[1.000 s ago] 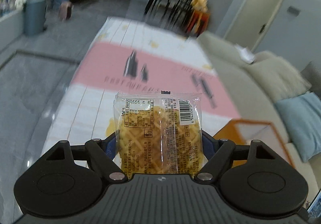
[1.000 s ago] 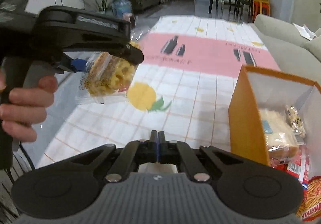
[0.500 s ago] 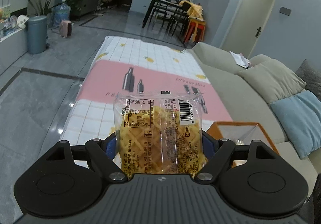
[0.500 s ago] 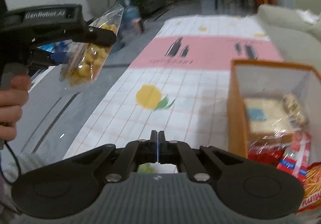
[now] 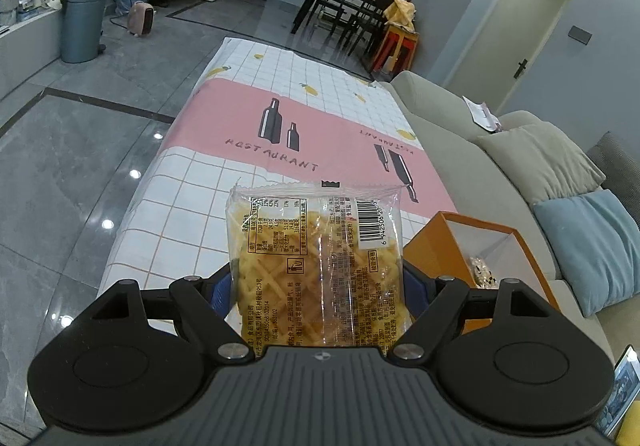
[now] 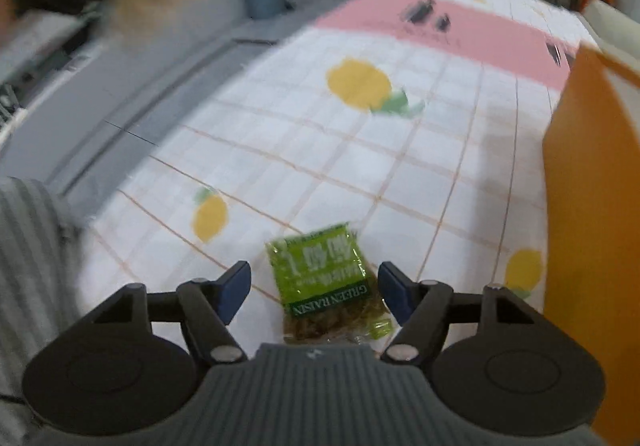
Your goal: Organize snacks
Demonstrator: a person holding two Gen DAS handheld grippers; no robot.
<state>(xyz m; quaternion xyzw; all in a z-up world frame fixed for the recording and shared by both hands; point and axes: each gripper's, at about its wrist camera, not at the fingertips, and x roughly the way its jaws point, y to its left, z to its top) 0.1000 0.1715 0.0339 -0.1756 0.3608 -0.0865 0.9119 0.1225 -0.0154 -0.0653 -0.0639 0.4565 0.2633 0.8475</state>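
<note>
Bench (image 5: 256, 174) under a checked cloth with a pink band, lemon prints and bottle drawings, running away from both cameras. Grey sofa (image 5: 460, 150) along its right edge, with a beige cushion and a blue cushion (image 5: 592, 242).

Orange box (image 5: 430, 250) stands open-topped on the near right part of the bench, white inside; in the left wrist view a small wrapped item shows at its bottom, too small to name. In the right wrist view its orange wall (image 6: 592, 206) fills the right edge.

Left gripper (image 5: 318, 278): pinching a clear waffle packet (image 5: 316, 266) by its two sides, blue pads tight against the wrapper. Packet is held upright above the bench, label and barcode facing the camera, just left of the box.

Right gripper (image 6: 314, 288): spread, its jaws having just been opening. Blue pads stand either side of a green raisin packet (image 6: 324, 278) lying flat on the cloth, gap showing on the left side; right pad close to the wrapper edge, contact unclear. View is motion-blurred.

Striped grey sleeve (image 6: 32, 246) at lower left of the right wrist view.
</note>
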